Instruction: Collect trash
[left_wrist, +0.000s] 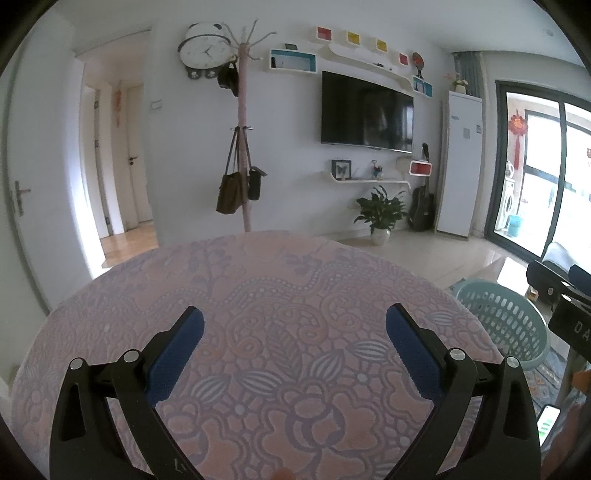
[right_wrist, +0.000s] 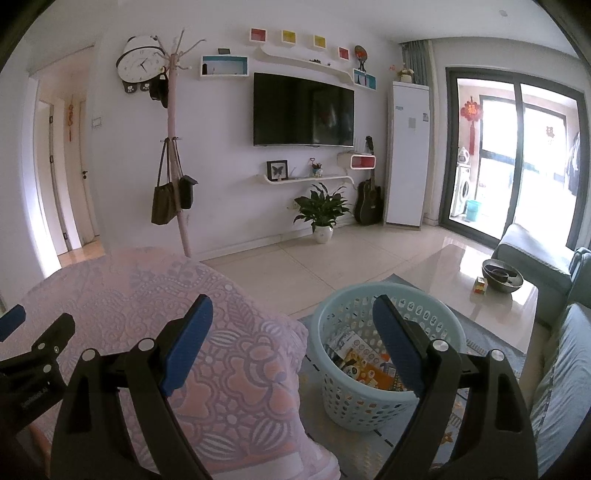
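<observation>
Both tools gape wide and empty: the left tool over a bare tabletop; the right tool above the basket, where paper trash already lies; the task looks nearly finished.

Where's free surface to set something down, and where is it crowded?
The patterned tablecloth is bare between and beyond the open left gripper. The glossy coffee table is bare on its near side; bowl at the far corner. The basket already holds packaging.
</observation>
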